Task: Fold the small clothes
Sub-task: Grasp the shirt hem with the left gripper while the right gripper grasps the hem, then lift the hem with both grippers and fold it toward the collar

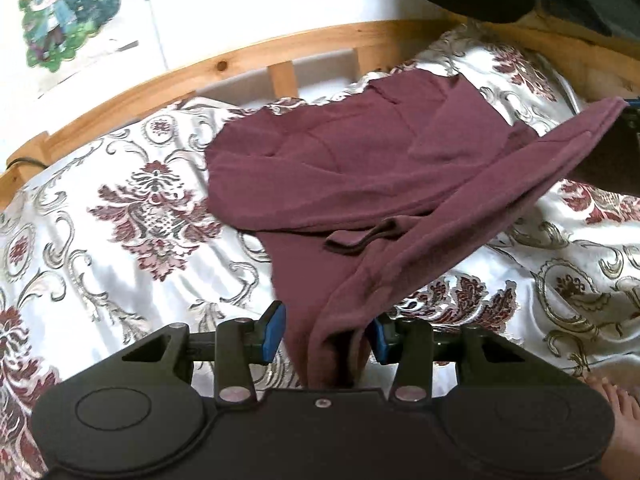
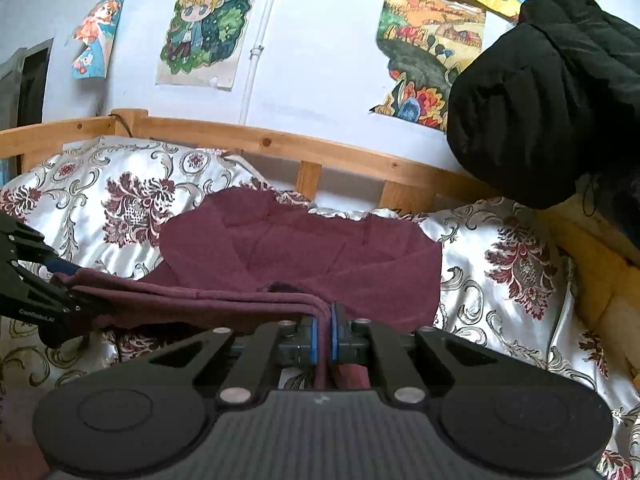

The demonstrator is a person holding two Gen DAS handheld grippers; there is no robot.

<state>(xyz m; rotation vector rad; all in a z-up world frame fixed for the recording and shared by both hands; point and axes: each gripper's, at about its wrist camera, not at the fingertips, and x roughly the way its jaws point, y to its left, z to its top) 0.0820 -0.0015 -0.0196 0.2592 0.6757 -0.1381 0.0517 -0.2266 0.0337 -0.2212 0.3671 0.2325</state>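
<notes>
My left gripper [image 1: 326,334] is clenched on a bunched edge of the maroon garment [image 1: 344,168], and my right gripper [image 2: 325,334] pinches the same hem. The rest lies spread on the floral bedspread [image 1: 120,216], by the wooden bed rail [image 2: 280,146].

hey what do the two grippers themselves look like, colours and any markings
Both are black plastic with blue finger pads and silver pivot bolts. The left gripper has a smooth body with round discs. The right gripper has a ribbed grey centre panel. Small white lettering marks the left one's side.
</notes>
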